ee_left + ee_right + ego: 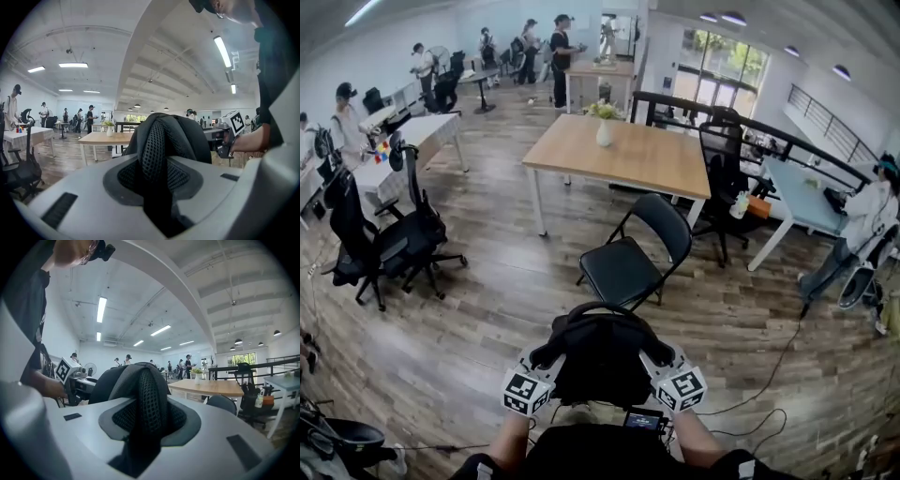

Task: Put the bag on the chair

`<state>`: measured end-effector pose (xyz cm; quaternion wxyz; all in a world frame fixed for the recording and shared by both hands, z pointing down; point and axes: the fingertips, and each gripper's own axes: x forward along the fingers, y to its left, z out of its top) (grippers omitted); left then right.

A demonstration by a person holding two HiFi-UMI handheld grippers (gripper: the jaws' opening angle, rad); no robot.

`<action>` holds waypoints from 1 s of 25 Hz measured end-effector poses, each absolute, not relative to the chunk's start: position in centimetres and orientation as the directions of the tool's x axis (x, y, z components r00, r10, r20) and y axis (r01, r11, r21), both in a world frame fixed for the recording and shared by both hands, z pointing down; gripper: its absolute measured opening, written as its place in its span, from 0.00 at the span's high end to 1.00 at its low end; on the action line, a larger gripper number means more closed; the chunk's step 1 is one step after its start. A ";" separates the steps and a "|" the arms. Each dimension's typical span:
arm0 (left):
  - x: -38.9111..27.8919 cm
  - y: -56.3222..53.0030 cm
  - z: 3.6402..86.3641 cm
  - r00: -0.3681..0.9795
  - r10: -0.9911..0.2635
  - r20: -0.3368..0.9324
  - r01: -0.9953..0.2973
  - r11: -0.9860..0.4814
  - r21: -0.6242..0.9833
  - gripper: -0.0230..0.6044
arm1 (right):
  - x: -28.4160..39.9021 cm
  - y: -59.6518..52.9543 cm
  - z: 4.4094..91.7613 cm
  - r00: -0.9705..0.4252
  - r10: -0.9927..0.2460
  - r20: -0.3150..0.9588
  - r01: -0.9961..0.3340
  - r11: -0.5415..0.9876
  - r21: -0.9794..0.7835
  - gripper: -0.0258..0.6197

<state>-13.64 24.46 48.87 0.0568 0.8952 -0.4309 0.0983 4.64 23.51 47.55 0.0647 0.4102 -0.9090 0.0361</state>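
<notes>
A black backpack (602, 356) hangs in front of me, carried between both grippers over the wooden floor. My left gripper (546, 361) is shut on one mesh shoulder strap (154, 154), which fills the gap between its jaws. My right gripper (661, 361) is shut on the other mesh strap (147, 401) in the same way. A black folding chair (628, 262) stands just beyond the bag, its seat bare and facing me. In the right gripper view the chair's back (222, 404) shows low at the right.
A wooden table (623, 155) with a white vase (605, 131) stands behind the chair. Black office chairs (389, 239) are at the left, another (724, 178) at the right by a pale blue table (806, 197). Cables (769, 375) lie on the floor. People stand at the back and sides.
</notes>
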 end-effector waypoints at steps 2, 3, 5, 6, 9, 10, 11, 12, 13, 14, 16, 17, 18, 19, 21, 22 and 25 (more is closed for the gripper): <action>-14.3 21.8 48.4 0.615 -0.757 0.221 -0.778 -0.628 0.012 0.79 | 4.0 21.0 47.3 -0.655 -0.743 0.140 -0.751 0.660 -0.014 0.75; -14.6 20.5 48.1 0.617 -0.756 0.218 -0.776 -0.631 0.007 0.79 | 3.8 19.7 47.0 -0.653 -0.745 0.136 -0.754 0.657 -0.014 0.75; -15.3 18.1 47.5 0.622 -0.754 0.211 -0.771 -0.637 -0.001 0.79 | 3.1 17.5 46.5 -0.647 -0.752 0.127 -0.759 0.651 -0.013 0.75; -15.7 17.0 47.2 0.624 -0.753 0.207 -0.769 -0.639 -0.005 0.79 | 2.7 16.5 46.3 -0.646 -0.754 0.121 -0.761 0.649 -0.011 0.75; -17.2 14.1 46.5 0.624 -0.758 0.189 -0.769 -0.639 -0.019 0.79 | 1.2 13.7 45.7 -0.646 -0.756 0.101 -0.760 0.649 -0.004 0.75; -17.6 13.1 46.3 0.623 -0.761 0.183 -0.771 -0.637 -0.025 0.79 | 0.8 12.8 45.5 -0.645 -0.758 0.097 -0.761 0.648 -0.002 0.75; -18.0 12.1 46.0 0.621 -0.763 0.179 -0.772 -0.635 -0.029 0.79 | 0.4 11.9 45.2 -0.644 -0.759 0.095 -0.763 0.647 -0.001 0.75; -18.4 11.2 45.8 0.620 -0.765 0.177 -0.773 -0.634 -0.032 0.79 | 0.1 11.0 44.9 -0.642 -0.761 0.093 -0.764 0.645 0.001 0.75; -18.7 10.5 45.6 0.619 -0.766 0.175 -0.773 -0.633 -0.034 0.79 | -0.3 10.2 44.7 -0.641 -0.762 0.092 -0.765 0.643 0.002 0.75; -19.0 9.8 45.4 0.618 -0.766 0.175 -0.774 -0.632 -0.036 0.79 | -0.6 9.5 44.5 -0.639 -0.764 0.090 -0.767 0.642 0.003 0.75; -19.5 8.3 45.0 0.617 -0.768 0.173 -0.774 -0.631 -0.041 0.79 | -1.0 7.9 44.0 -0.639 -0.764 0.087 -0.766 0.642 0.006 0.75; -19.7 7.5 44.8 0.617 -0.768 0.173 -0.774 -0.631 -0.044 0.79 | -1.2 7.0 43.9 -0.641 -0.763 0.087 -0.765 0.643 0.004 0.75; -19.8 6.6 44.7 0.616 -0.768 0.174 -0.774 -0.632 -0.046 0.79 | -1.3 6.1 43.8 -0.642 -0.762 0.090 -0.765 0.644 -0.001 0.75; -20.0 5.8 44.6 0.616 -0.768 0.176 -0.774 -0.631 -0.047 0.79 | -1.5 5.3 43.8 -0.642 -0.761 0.094 -0.765 0.644 -0.006 0.75; -20.3 4.3 44.7 0.614 -0.769 0.178 -0.776 -0.629 -0.041 0.79 | -1.9 3.8 43.9 -0.643 -0.759 0.099 -0.764 0.646 -0.010 0.75; -20.6 3.7 44.8 0.612 -0.770 0.179 -0.778 -0.627 -0.036 0.79 | -2.1 3.2 43.9 -0.646 -0.757 0.100 -0.761 0.648 -0.009 0.75; -21.4 1.6 45.1 0.609 -0.772 0.181 -0.783 -0.622 -0.022 0.79 | -2.9 0.8 44.1 -0.654 -0.750 0.099 -0.754 0.657 -0.010 0.75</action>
